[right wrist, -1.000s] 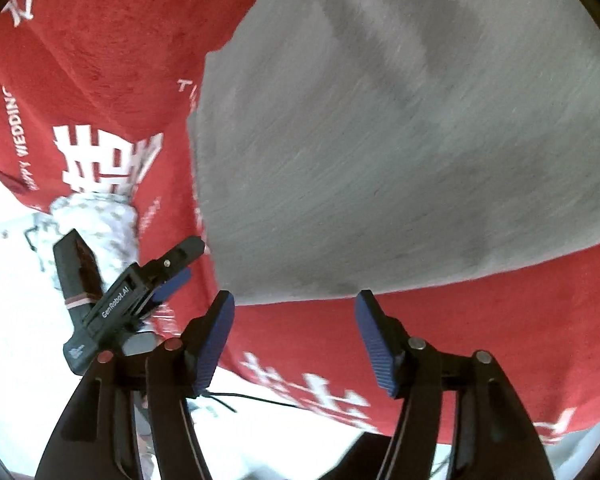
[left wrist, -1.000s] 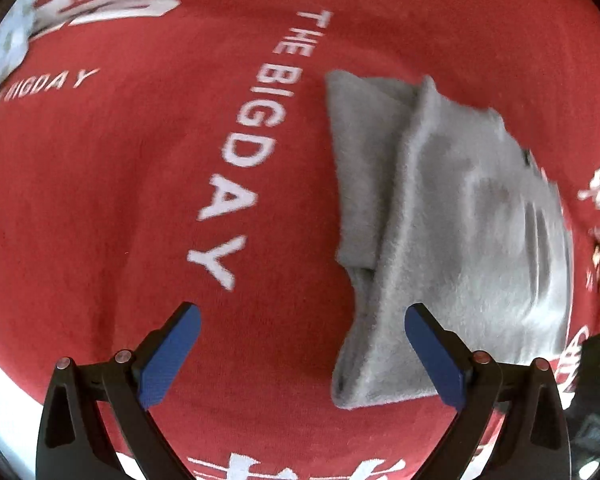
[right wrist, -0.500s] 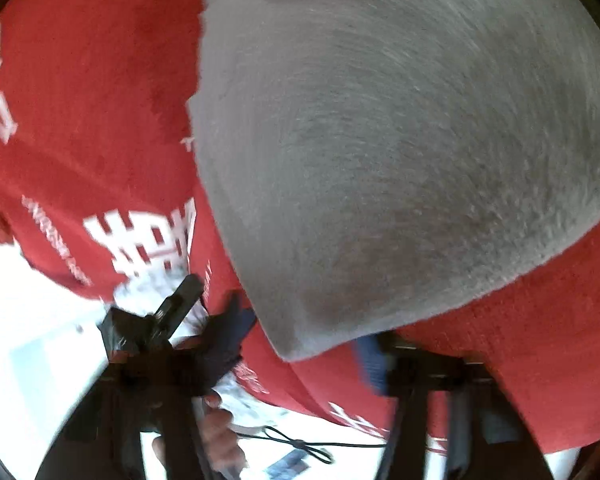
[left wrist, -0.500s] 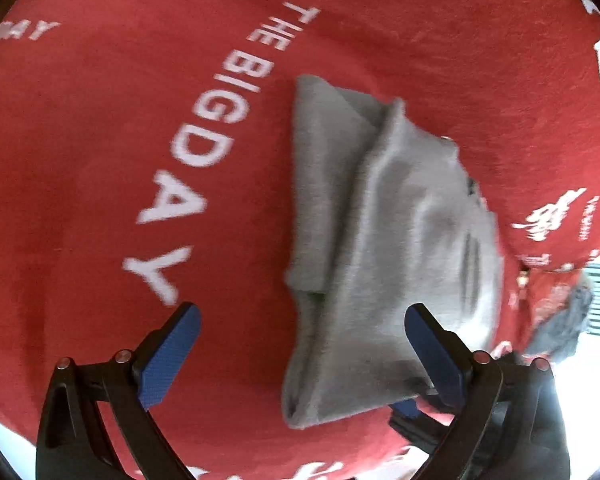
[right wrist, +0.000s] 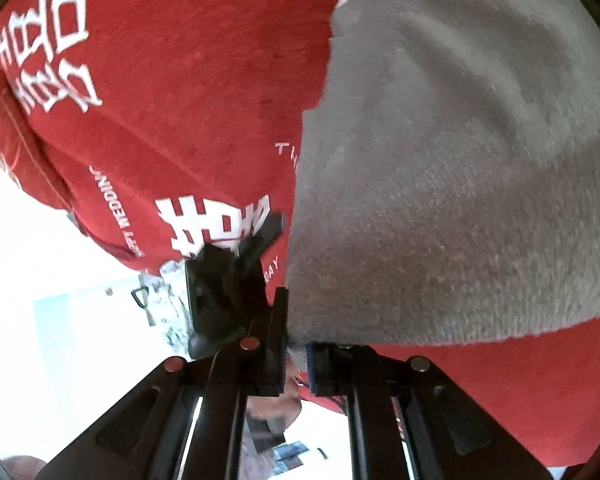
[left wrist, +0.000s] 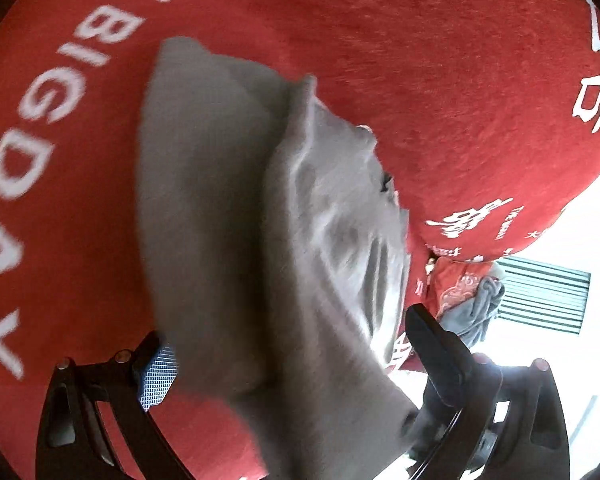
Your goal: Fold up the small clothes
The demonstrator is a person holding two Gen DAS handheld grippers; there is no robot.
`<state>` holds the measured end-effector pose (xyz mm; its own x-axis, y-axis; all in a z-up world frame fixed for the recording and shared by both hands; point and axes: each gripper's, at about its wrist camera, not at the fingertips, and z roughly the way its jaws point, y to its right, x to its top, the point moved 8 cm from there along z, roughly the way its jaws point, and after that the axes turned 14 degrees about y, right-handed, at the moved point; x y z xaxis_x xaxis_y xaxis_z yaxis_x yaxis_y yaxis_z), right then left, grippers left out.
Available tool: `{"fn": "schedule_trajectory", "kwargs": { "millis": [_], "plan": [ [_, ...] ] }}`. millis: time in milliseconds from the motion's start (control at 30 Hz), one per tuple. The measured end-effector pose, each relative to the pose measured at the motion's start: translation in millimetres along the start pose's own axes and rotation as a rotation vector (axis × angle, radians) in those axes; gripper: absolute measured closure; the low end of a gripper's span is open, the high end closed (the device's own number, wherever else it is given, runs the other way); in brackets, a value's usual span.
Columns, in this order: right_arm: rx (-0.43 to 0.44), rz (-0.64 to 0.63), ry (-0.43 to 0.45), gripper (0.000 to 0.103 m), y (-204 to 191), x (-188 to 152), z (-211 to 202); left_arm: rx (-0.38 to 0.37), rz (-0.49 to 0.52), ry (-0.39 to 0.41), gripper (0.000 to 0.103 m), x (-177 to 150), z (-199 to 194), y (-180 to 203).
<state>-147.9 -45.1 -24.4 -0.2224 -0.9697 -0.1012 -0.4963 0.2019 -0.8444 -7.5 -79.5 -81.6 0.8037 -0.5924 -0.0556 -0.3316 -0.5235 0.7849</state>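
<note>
A grey knit garment (left wrist: 220, 220), folded in layers, lies on a red cloth (left wrist: 440, 80) with white lettering. My left gripper (left wrist: 296, 360) stands open, its fingers straddling the garment's near end; the blue pad (left wrist: 158, 376) stays clear of the fabric. In the right wrist view the same garment (right wrist: 460, 180) fills the upper right. My right gripper (right wrist: 298, 354) has its jaws closing tight, pads pinching the garment's near corner. The left gripper's dark body (right wrist: 228, 280) shows just beyond that corner.
The red cloth (right wrist: 180, 80) drops off at its edge onto a bright white floor (right wrist: 60, 320). A crumpled grey cloth (left wrist: 476, 312) and a green slatted panel (left wrist: 548, 296) lie past the right edge. Part of a hand (right wrist: 272, 404) shows under the right gripper.
The left gripper swung in and down, so the garment's near end now sits between its open fingers. The right gripper closed from wide open onto the garment's corner.
</note>
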Motion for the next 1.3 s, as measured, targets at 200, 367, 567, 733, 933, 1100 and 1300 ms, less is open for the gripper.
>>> {"fn": "schedule_trajectory", "kwargs": {
  "millis": [200,367,567,733,933,1100,1300],
  "plan": [
    [-0.061,-0.031,-0.055,0.095,17.7,-19.2,2.4,0.094,0.068,-0.010,0.013,-2.2,33.4,20.2],
    [-0.193,-0.128,-0.181,0.090,37.2,-35.2,-12.4,0.279,0.220,-0.004,0.072,-5.9,48.0,17.9],
    [-0.319,-0.327,-0.178,0.058,32.8,-1.3,-53.0,0.356,0.362,0.074,0.074,-8.1,44.6,39.4],
    [-0.434,-0.419,0.010,0.098,35.7,71.0,-74.7,0.405,0.457,0.132,0.075,-12.8,32.2,56.2],
    [-0.515,-0.446,-0.010,0.098,72.5,97.1,-53.7,0.427,0.512,0.183,0.076,-15.3,19.9,83.3],
    [-0.517,-0.562,-0.062,0.102,74.9,86.9,-45.3,0.421,0.622,0.227,0.076,-24.1,23.0,141.9],
    [-0.389,-0.410,-0.064,0.096,72.7,116.2,-82.1,0.396,0.819,0.201,0.076,-54.8,64.0,224.9]
  ]
}}
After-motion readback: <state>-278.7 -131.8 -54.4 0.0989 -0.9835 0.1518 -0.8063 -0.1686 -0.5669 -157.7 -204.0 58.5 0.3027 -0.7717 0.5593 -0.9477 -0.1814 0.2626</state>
